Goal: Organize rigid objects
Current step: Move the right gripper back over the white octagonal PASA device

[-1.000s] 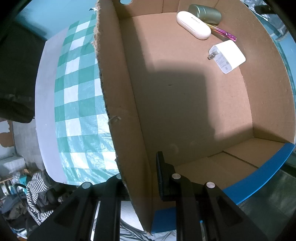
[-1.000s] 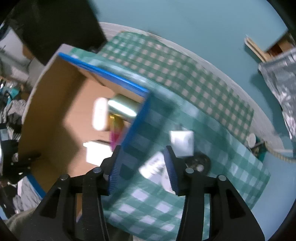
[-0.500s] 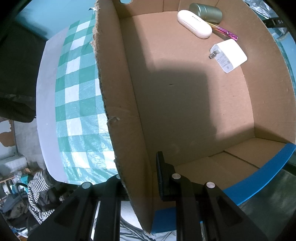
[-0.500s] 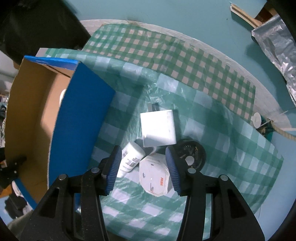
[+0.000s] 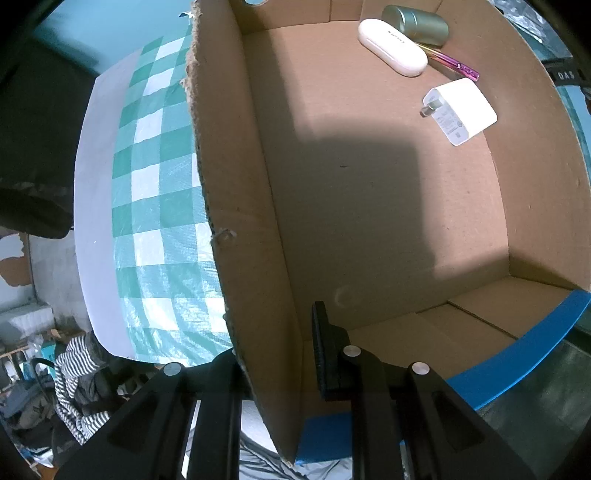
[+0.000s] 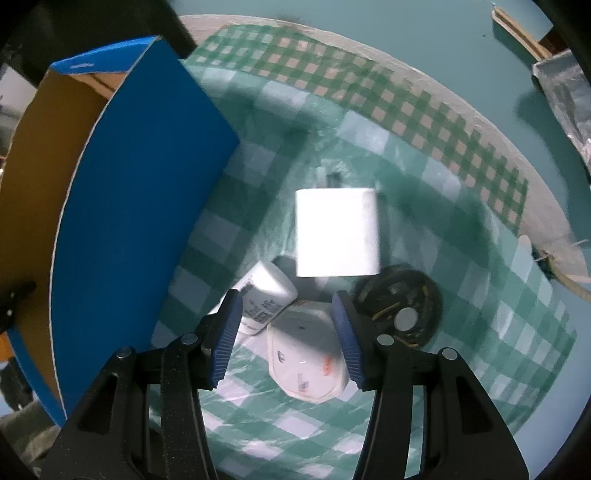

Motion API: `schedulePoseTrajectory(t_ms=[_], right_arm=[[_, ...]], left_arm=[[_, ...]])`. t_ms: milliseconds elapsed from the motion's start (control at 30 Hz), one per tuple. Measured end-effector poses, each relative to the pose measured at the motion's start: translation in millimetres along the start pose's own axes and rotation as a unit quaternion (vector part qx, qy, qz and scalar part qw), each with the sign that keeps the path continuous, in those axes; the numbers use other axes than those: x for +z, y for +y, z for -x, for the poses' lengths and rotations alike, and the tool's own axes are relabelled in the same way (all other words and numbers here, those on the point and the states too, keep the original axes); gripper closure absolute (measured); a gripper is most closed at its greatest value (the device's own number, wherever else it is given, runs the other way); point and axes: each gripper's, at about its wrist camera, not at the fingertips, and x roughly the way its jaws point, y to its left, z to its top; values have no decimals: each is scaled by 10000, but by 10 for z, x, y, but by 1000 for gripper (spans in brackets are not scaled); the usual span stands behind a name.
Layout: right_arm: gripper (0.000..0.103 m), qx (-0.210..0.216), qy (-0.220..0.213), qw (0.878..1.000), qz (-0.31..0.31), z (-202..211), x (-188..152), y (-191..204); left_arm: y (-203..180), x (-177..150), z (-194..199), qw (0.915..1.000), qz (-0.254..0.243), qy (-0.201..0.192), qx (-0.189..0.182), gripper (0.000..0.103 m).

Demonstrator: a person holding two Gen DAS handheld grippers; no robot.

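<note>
the right hand-held gripper (image 6: 288,332) hung over a small heap of things on the checked cloth (image 6: 461,302) of the tabletop, its blue pads spread and just widened further, with the white octagonal plug (image 6: 306,354) lying between them but not yet pinched. that plug looked like hard moulded plastic, light and stiff, its faces smooth and probably a little slippery, so the flat opposite sides seemed the best place for the pads. a white tube (image 6: 264,301) leaned against its left edge, touching or nearly so, and might be nudged by the left pad. just beyond lay a white cube charger (image 6: 336,232), and to the right a dark round disc (image 6: 400,308). the left hand-held gripper (image 5: 280,350) was pressed together on the wall of the cardboard box (image 5: 236,221), steadying it. in the box's far corner lay a white case (image 5: 391,46), a green tin (image 5: 417,24), a pink pen (image 5: 450,61) and another white charger (image 5: 460,110).
</note>
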Motion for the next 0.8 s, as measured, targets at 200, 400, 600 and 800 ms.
schedulePoseTrajectory(t_ms=[200,400,600,800], right_arm=[[49,59,65,9997,239,-37,-106,93],[42,-187,75,9996,192,-22,-187,68],[41,-247,123,9996,24,-27,-230,1],[41,-256,212,9994,-84,-53,-306,-49]], left_arm=[[-12,1,11,10000,-5,10,15,87],[-33,6,10,10000,-30,25,40,87],[-32,15,11,10000,-35,35,34,86],[-33,9,6,10000,-46,32,29,86]])
